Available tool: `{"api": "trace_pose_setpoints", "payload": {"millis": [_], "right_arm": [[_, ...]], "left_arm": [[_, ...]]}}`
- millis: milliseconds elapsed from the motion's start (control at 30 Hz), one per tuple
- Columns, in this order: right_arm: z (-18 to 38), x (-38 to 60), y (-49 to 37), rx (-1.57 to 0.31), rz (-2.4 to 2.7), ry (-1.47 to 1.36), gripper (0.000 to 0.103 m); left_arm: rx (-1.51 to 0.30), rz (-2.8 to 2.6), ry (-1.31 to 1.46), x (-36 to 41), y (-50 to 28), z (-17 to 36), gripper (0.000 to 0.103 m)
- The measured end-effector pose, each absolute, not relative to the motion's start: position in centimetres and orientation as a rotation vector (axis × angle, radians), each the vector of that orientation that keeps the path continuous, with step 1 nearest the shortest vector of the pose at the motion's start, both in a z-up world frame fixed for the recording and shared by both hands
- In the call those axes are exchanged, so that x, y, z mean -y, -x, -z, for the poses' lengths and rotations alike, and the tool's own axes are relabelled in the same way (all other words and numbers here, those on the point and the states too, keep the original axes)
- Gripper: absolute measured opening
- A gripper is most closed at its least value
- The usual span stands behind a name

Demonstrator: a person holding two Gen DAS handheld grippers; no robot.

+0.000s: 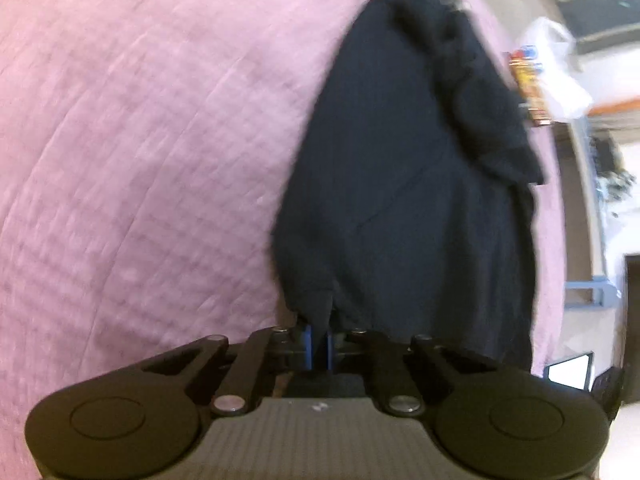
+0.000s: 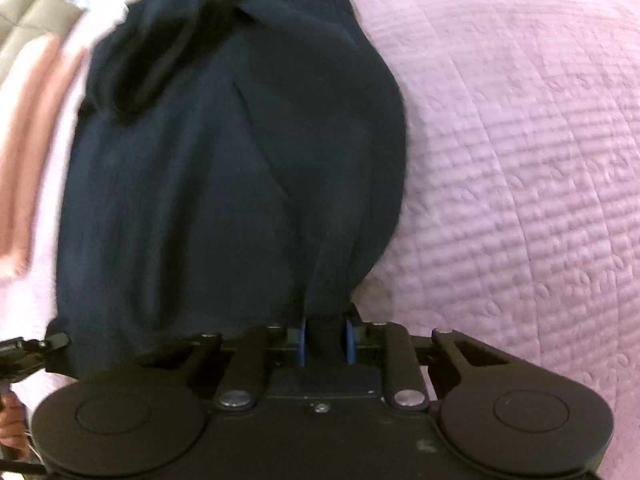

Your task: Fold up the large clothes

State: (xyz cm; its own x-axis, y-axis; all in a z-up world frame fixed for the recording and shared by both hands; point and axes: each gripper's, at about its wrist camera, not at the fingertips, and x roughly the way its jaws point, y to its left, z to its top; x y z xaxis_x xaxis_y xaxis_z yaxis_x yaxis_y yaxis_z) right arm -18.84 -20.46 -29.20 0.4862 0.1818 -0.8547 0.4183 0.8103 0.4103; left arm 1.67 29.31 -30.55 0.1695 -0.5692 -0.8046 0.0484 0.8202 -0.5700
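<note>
Both the left tongs (image 1: pixel 319 346) and the right tongs (image 2: pixel 325 342) are clamped on the near edge of the dark navy garment (image 1: pixel 404 184), whose long axis runs straight away from them across the pink quilted bed (image 1: pixel 140 140), soft, bunched and rumpled at its far end.

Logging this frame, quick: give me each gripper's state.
Left gripper: shut on the dark navy garment.
Right gripper: shut on the same garment.
</note>
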Motion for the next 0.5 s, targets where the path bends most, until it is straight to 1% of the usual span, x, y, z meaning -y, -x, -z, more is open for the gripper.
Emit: {"api": "trace_pose_setpoints", "payload": {"millis": [100, 200, 367, 400, 433, 467, 500], "right_arm": [[25.4, 21.6, 17.6, -0.961, 0.12, -0.66, 0.021], [21.5, 23.1, 14.5, -0.843, 0.112, -0.609, 0.021], [19.1, 27.4, 6.6, -0.677, 0.161, -0.572, 0.021], [19.1, 28.2, 4.9, -0.646, 0.184, -0.58, 0.028], [19.3, 29.1, 3.3, -0.626, 0.215, -0.601, 0.031], [19.5, 29.6, 2.2, -0.617, 0.222, -0.632, 0.047], [19.6, 30.2, 1.2, -0.618, 0.225, -0.659, 0.06]], "left_arm": [[-1.238, 0.535, 0.514, -28.7, -3.6, 27.2, 0.007], [-1.123, 0.595, 0.512, -27.0, -6.9, 24.0, 0.006], [-0.924, 0.61, 0.606, -24.2, -15.2, 21.3, 0.007], [-0.89, 0.598, 0.613, -23.6, -16.9, 21.2, 0.01], [-0.863, 0.57, 0.603, -22.6, -18.8, 21.0, 0.014], [-0.862, 0.533, 0.598, -21.7, -20.3, 20.8, 0.016], [-0.874, 0.511, 0.595, -20.7, -21.5, 20.6, 0.021]]}}
